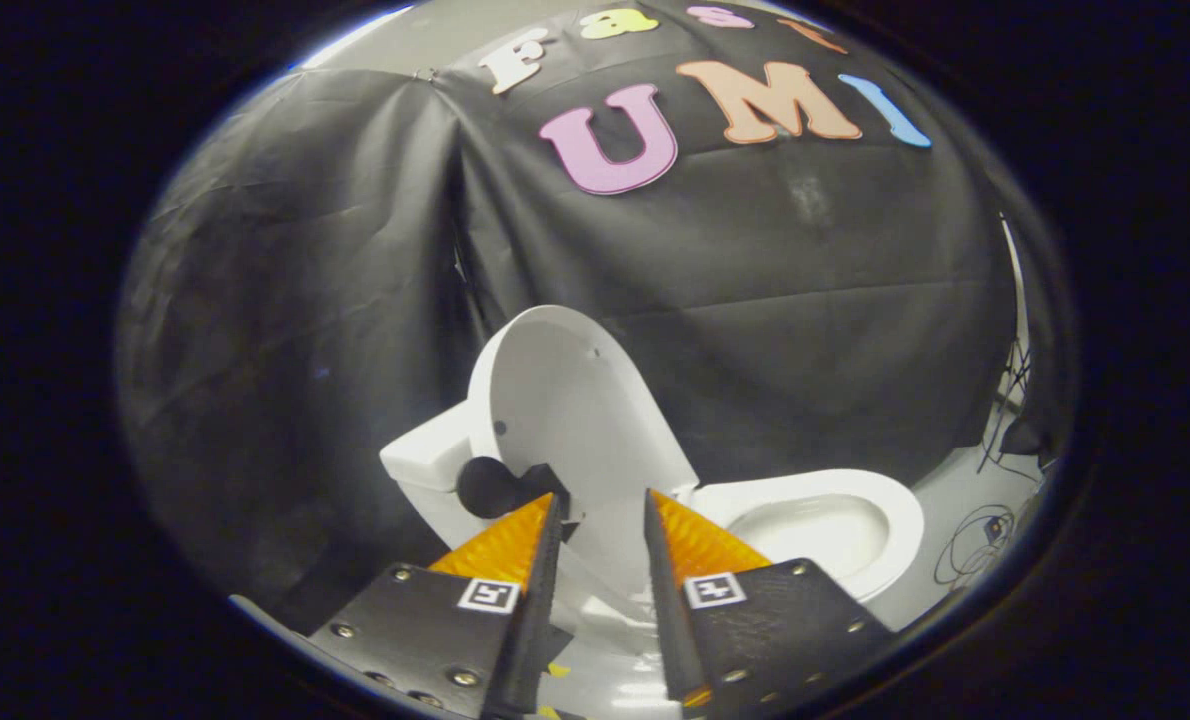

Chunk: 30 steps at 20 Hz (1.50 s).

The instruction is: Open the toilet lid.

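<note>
The hand-held gripper (603,515) has its fingers apart and holds nothing; the gap between them shows the lower part of the toilet lid (580,420). The lid stands raised, just ahead of the fingers. To the right lies the uncovered toilet seat (895,500), and a black cloth wall (305,300) hangs far behind.

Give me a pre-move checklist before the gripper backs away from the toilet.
1. Lid raised: ok, it stands up, tilted back toward the tank.
2. Lid resting on the tank: cannot tell, the contact is hidden.
3. Gripper open: ok, there is a gap between the fingers.
4. Fingers off the lid: cannot tell, the lid's lower part lies between them, but touch is unclear.
5. Seat still down: ok, it rings the bowl beyond the right finger.
6. Cables on the floor out of the way: ok, they lie past the bowl.
</note>
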### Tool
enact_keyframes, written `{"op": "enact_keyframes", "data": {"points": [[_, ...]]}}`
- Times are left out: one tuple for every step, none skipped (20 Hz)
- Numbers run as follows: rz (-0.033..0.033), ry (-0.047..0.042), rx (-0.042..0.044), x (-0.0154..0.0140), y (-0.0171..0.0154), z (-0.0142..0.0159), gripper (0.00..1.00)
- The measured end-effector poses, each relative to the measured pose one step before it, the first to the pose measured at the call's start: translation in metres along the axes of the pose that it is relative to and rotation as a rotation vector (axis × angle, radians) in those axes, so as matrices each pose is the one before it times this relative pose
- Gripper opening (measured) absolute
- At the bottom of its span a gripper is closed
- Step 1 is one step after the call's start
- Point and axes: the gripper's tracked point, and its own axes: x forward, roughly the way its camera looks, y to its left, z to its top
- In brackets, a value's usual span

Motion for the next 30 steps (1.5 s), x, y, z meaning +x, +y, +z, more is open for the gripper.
{"op": "enact_keyframes", "data": {"points": [[-0.01363, -0.00168, -0.00597, -0.00571, -0.01060, 0.00067, 0.51], [-0.01201, -0.00001, -0.00139, -0.00199, -0.00885, 0.00000, 0.60], [-0.01296, 0.00317, -0.00179, -0.00374, -0.00943, 0.00048, 0.60], [-0.00568, 0.00145, -0.00317, -0.00277, -0.00792, 0.00038, 0.67], [-0.01403, -0.00116, -0.00237, -0.00484, -0.00935, 0.00145, 0.73], [-0.01219, -0.00389, -0.00124, -0.00383, -0.01213, 0.00171, 0.79], [-0.01257, -0.00509, 0.00113, -0.00384, -0.01062, 0.00288, 0.83], [-0.01552, -0.00440, -0.00009, -0.00233, -0.01143, 0.00009, 0.87], [-0.01671, -0.00499, 0.00323, -0.00249, -0.01279, 0.00136, 0.91], [-0.01092, -0.00222, 0.00492, -0.00453, -0.01151, 0.00095, 0.95], [-0.01302, 0.00044, 0.00276, -0.00253, -0.01209, 0.00025, 0.95], [-0.01641, 0.00319, -0.00284, -0.00315, -0.01131, -0.00142, 0.95], [-0.01721, 0.00179, -0.00323, -0.00279, -0.01191, -0.00095, 0.95], [-0.01192, -0.00236, -0.00575, -0.00300, -0.01198, -0.00045, 0.95], [-0.01425, -0.00079, -0.00617, -0.00150, -0.01059, -0.00080, 0.95], [-0.01347, 0.00131, -0.00680, 0.00050, -0.01088, -0.00259, 0.95], [-0.01669, -0.00596, -0.00668, -0.00065, -0.00995, -0.00158, 0.95], [-0.01658, -0.00081, -0.00179, -0.00049, -0.00958, -0.00169, 0.95], [-0.01010, 0.00171, 0.00139, -0.00046, -0.00732, -0.00166, 0.95], [-0.00560, 0.00085, 0.00337, -0.00136, -0.00566, -0.00085, 0.95], [0.00118, -0.00290, 0.00039, -0.00213, -0.00315, 0.00066, 0.95], [-0.00084, -0.00679, -0.00429, -0.00262, -0.00221, 0.00086, 0.95], [-0.00483, -0.00866, -0.00717, -0.00211, -0.00279, 0.00206, 0.95], [-0.00373, -0.01008, -0.00781, -0.00095, -0.00398, 0.00243, 0.95], [-0.00347, -0.01249, -0.00907, -0.00190, -0.00158, 0.00320, 0.95], [-0.00765, -0.01168, -0.00841, -0.00102, -0.00387, 0.00247, 0.95], [-0.00349, -0.01135, -0.00543, -0.00187, -0.00185, 0.00218, 0.95], [0.00052, -0.01000, 0.00071, -0.00073, -0.00135, 0.00186, 0.95], [0.00359, -0.01076, 0.00406, -0.00178, -0.00043, 0.00217, 0.95], [0.00443, -0.01116, 0.00321, -0.00042, -0.00023, 0.00182, 0.95]]}}
